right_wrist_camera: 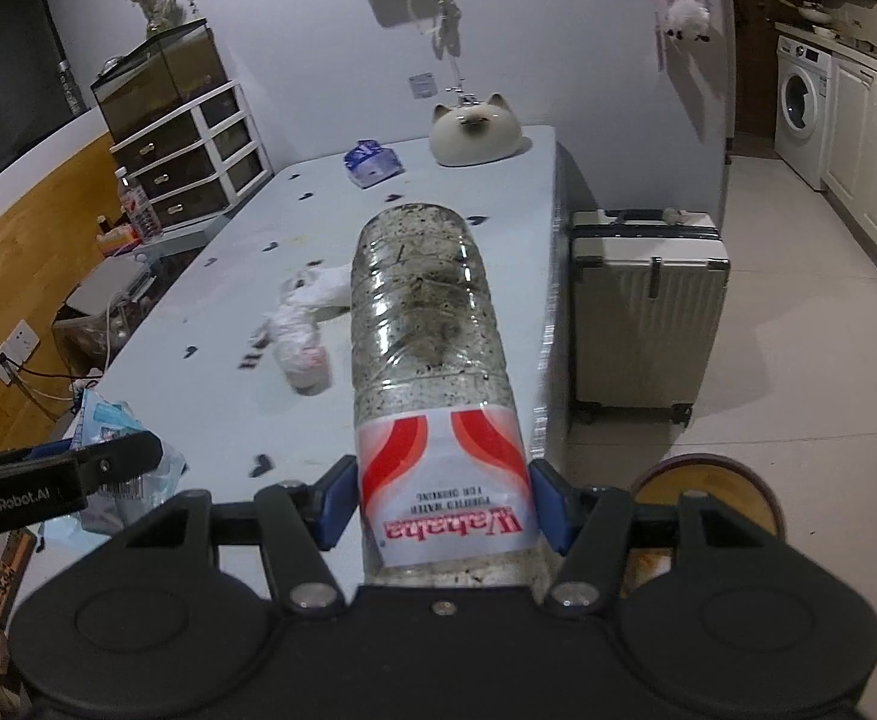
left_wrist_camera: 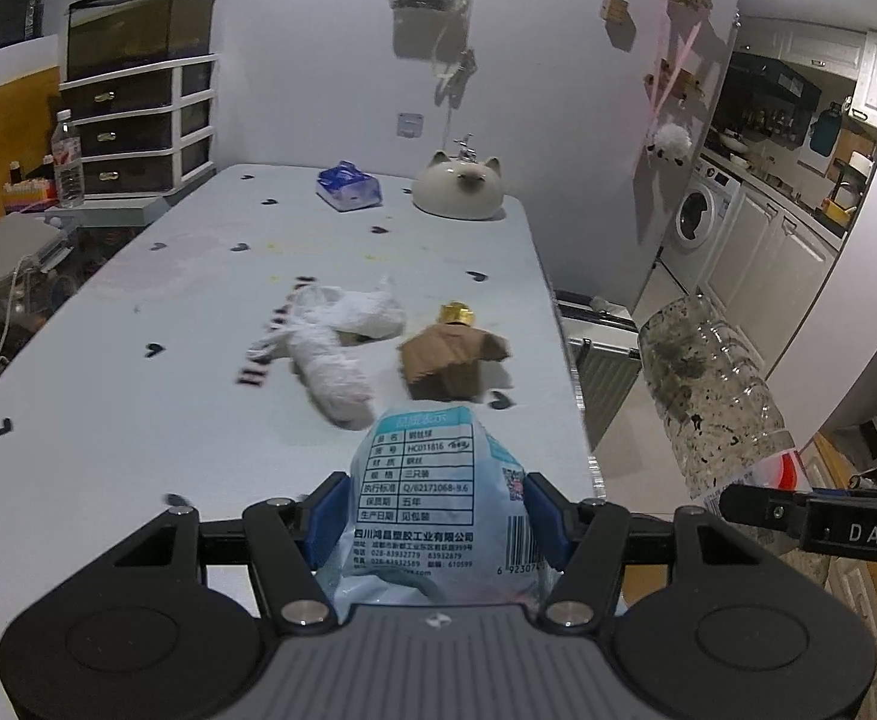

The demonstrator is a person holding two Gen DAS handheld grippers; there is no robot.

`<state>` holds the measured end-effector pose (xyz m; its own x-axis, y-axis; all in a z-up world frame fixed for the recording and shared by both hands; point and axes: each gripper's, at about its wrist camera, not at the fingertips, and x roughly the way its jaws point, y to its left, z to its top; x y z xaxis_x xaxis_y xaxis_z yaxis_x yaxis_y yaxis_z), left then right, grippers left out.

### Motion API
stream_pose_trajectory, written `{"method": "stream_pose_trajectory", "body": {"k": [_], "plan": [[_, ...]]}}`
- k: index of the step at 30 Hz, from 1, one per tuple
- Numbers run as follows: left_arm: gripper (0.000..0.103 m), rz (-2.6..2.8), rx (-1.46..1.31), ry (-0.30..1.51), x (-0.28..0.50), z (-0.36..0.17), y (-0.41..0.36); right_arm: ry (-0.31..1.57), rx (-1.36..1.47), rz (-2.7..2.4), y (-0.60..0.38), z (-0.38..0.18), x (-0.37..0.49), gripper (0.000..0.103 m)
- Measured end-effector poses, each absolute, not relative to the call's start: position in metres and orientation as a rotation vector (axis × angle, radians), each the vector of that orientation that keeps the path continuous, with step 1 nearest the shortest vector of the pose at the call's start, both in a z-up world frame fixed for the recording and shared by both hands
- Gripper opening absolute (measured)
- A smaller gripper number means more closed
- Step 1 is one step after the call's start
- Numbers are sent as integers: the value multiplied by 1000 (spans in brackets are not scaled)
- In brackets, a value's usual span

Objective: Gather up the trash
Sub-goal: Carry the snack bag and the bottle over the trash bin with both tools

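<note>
Left fingers (left_wrist_camera: pixel 330 516) tight around a plastic wrapper (left_wrist_camera: pixel 438 498), right fingers (right_wrist_camera: pixel 549 504) around a dirty bottle (right_wrist_camera: pixel 432 372).

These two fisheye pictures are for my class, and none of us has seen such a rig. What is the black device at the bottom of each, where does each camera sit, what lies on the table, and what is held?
A person holds a two-finger gripper in each hand; no robot arm is involved. Each camera sits on its gripper and looks forward along the jaws.

The left gripper is shut on a plastic wrapper. The right gripper is shut on a dirty bottle.

On the table lie crumpled tissue, a brown paper scrap, a gold foil piece, a tissue pack and a cat figure.
</note>
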<state>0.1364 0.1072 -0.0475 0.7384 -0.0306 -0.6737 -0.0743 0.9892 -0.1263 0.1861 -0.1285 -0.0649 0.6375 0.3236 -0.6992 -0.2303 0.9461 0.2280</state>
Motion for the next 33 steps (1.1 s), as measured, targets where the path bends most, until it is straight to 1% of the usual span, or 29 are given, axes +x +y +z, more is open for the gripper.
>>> {"method": "stream_pose_trajectory", "body": {"k": [15,22,27,33], "plan": [[62,-24,-154,806,209,-81,-47,882,124,268,-284,-94,246,61],[62,-76,-154,864,254,-107,-99,939,158,194,-343,-122,274,61],[62,-145,-168,962,292,-147,-133,1007,183,137,-376,-153,293,61],[62,-242,-145,1142,328,-222,-171,1130,227,96,-405,-201,307,61]]}}
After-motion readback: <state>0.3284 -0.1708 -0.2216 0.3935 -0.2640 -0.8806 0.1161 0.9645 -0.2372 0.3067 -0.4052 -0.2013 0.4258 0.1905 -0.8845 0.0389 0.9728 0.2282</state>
